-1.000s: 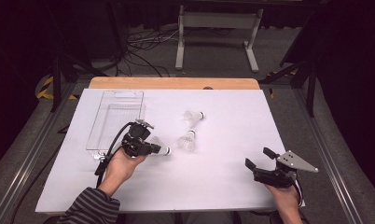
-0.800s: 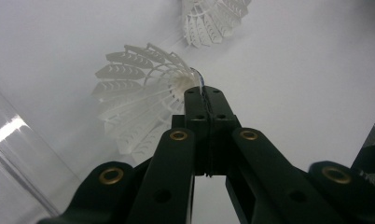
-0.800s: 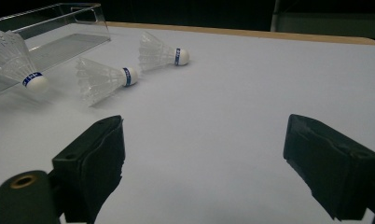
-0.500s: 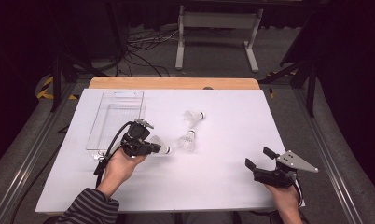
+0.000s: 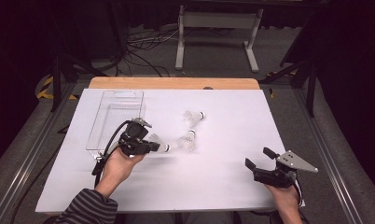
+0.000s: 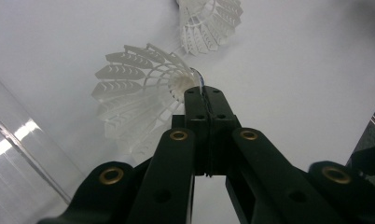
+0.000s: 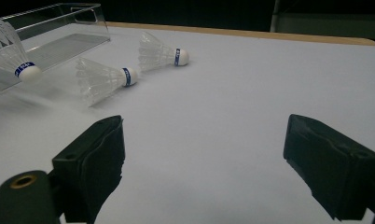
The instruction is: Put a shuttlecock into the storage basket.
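Note:
My left gripper [image 5: 154,146] is at the left of the white table, right of the clear tray [image 5: 115,100], and is shut on a white shuttlecock [image 5: 162,147]. In the left gripper view the jaws of the gripper [image 6: 205,93] meet at the cork end of this shuttlecock [image 6: 134,93], whose skirt fans out to the left. A second shuttlecock [image 5: 187,140] lies just right of it, and a third [image 5: 193,116] lies farther back. My right gripper [image 5: 259,157] rests open near the table's front right edge. In its own view the gripper [image 7: 202,140] has nothing between its jaws.
The clear plastic tray [image 7: 59,28] stands at the back left with nothing visible inside. A wooden strip [image 5: 174,83] runs along the table's far edge. Beyond it are a white metal stand [image 5: 213,28] and cables on the dark floor.
The left gripper with its shuttlecock has edged a little to the left. The right gripper and the two loose shuttlecocks have stayed put.

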`<state>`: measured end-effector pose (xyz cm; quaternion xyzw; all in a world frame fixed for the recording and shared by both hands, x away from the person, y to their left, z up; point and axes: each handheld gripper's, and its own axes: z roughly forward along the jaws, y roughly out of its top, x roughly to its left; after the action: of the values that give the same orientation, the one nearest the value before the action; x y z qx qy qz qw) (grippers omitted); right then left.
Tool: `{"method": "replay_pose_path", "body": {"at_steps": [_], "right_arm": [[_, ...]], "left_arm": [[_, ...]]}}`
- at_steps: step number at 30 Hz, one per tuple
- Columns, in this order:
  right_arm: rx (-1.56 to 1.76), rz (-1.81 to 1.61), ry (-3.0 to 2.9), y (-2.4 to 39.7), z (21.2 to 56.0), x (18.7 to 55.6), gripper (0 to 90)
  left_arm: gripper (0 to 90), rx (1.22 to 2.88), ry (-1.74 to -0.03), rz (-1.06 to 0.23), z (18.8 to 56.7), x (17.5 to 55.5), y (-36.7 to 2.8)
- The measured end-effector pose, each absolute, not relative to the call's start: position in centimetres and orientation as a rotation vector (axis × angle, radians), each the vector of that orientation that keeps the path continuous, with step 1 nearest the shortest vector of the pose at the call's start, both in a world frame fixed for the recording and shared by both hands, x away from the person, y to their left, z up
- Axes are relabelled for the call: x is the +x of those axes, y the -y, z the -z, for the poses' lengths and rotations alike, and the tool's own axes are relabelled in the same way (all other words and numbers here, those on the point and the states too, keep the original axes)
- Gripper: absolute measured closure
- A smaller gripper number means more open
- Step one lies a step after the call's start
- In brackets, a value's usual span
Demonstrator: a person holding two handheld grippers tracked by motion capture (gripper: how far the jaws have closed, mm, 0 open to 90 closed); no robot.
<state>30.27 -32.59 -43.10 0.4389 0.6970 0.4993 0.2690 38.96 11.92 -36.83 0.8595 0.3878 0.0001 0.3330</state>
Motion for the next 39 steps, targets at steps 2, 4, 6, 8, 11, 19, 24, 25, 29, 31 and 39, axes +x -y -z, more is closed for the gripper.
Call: {"method": "replay_pose_path", "body": {"at_steps": [2, 4, 6, 8, 11, 19, 24, 25, 29, 31, 39], "right_arm": [[1.185, -1.347, -1.879, 32.6, 43.1, 30.3, 13.2], [1.184, -1.347, -1.879, 32.6, 43.1, 30.3, 13.2], [1.184, -1.346, -1.879, 32.6, 43.1, 30.3, 13.3], [1.184, -1.346, -1.879, 32.6, 43.1, 30.3, 13.3], [1.185, -1.346, -1.879, 32.6, 43.1, 30.3, 13.2], [1.184, -1.346, -1.878, 32.6, 43.1, 30.3, 13.2], [1.184, -1.345, -1.878, 32.6, 43.1, 30.3, 13.2], [1.184, -1.345, -1.878, 32.6, 43.1, 30.3, 13.2], [1.184, -1.344, -1.880, 32.6, 43.1, 30.3, 13.2], [1.183, -1.344, -1.879, 32.6, 43.1, 30.3, 13.2], [1.184, -1.347, -1.875, 32.6, 43.1, 30.3, 13.2]], "left_arm": [[90.0, 2.248, -1.009, -0.010, 36.7, 39.0, -12.0], [90.0, 2.244, -1.011, -0.008, 36.7, 39.0, -12.0], [90.0, 2.245, -1.011, -0.009, 36.6, 38.9, -12.1], [90.0, 2.244, -1.006, -0.012, 36.5, 38.9, -12.1], [90.0, 2.243, -1.007, -0.012, 36.4, 38.9, -12.2], [90.0, 2.231, -1.007, -0.013, 36.1, 38.8, -12.4], [90.0, 2.224, -1.010, -0.015, 36.0, 38.8, -12.5], [90.0, 2.226, -1.007, -0.016, 36.0, 38.8, -12.5], [90.0, 2.228, -1.005, -0.022, 35.8, 38.8, -12.6], [90.0, 2.223, -1.008, -0.024, 35.8, 38.8, -12.7], [90.0, 2.215, -1.006, -0.031, 35.3, 38.8, -13.0]]}}
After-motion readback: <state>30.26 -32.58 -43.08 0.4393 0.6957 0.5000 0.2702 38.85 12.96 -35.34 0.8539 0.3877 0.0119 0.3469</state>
